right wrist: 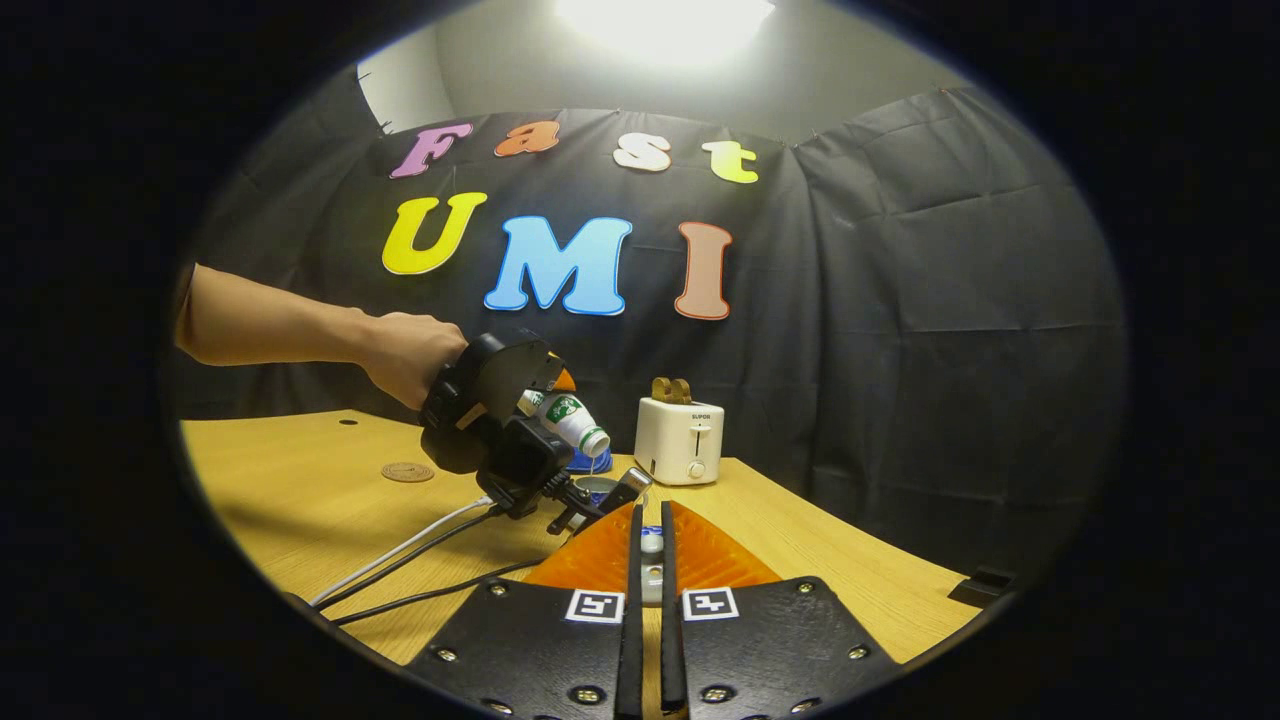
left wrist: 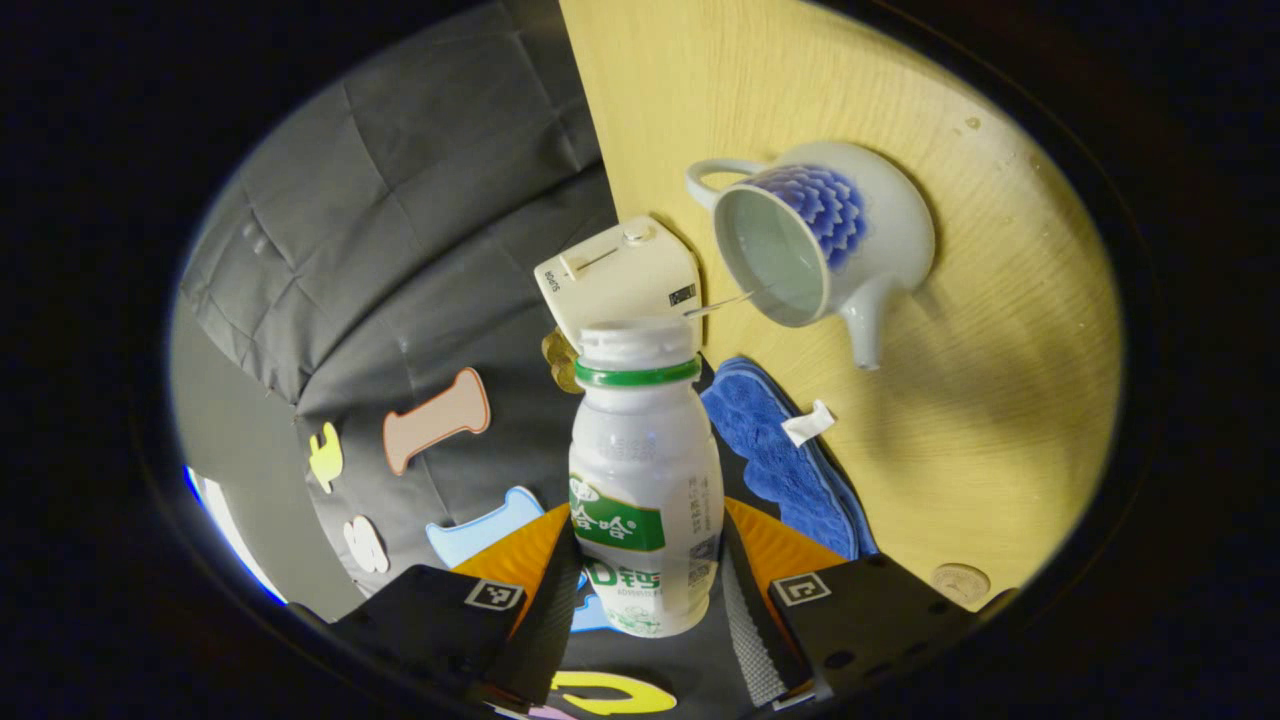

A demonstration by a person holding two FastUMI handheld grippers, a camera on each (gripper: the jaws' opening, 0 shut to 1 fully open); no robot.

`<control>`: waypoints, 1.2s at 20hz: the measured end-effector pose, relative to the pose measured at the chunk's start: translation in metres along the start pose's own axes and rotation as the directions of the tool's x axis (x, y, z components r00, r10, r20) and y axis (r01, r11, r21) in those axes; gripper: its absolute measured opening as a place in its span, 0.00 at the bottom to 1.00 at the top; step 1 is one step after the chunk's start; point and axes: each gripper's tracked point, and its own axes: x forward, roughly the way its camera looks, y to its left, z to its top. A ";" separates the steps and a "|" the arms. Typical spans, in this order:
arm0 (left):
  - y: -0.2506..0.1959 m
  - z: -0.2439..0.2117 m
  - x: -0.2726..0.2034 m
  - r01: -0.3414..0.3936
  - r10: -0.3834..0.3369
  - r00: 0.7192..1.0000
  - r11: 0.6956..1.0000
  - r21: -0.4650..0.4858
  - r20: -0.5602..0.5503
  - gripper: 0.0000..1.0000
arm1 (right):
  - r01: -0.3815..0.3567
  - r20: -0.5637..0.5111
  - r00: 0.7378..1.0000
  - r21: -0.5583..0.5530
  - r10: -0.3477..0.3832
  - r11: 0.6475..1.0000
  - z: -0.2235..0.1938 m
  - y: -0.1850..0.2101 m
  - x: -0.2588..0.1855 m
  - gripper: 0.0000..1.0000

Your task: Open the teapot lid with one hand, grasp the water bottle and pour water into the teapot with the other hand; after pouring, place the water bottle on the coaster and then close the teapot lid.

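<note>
While the left tool clamps both fingers on the uncapped water bottle, tipped mouth-first toward the lidless teapot at one o'clock, a thin stream runs into the pot on the tabletop. The right tool is nearly closed on a small lid. A toaster stands at twelve o'clock and a blue cloth lies at three.

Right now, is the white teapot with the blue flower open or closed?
Open. The left gripper view looks straight into the white teapot with the blue flower: no lid covers its mouth, and a thin stream from the tipped white plastic bottle reaches it.
</note>
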 end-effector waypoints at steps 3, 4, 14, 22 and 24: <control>-0.003 0.002 0.001 0.005 -0.005 1.000 1.000 -0.007 0.002 0.75 | 0.000 0.000 1.000 0.000 0.000 1.000 0.000 0.000 0.000 0.07; -0.004 0.002 0.001 0.007 -0.007 1.000 1.000 -0.013 0.003 0.75 | 0.000 -0.002 1.000 -0.001 0.000 1.000 0.000 0.000 0.001 0.07; -0.029 0.004 0.003 0.066 -0.062 0.998 0.985 -0.161 0.029 0.75 | -0.007 -0.029 1.000 -0.009 0.007 1.000 -0.010 0.005 0.004 0.07; -0.037 0.008 0.000 0.076 -0.069 0.997 0.973 -0.216 0.042 0.78 | -0.003 -0.025 1.000 -0.024 0.002 1.000 -0.006 0.007 0.004 0.07; -0.039 0.011 -0.003 0.082 -0.069 0.996 0.963 -0.258 0.058 0.80 | 0.001 -0.024 1.000 -0.021 -0.001 1.000 -0.005 0.007 0.005 0.07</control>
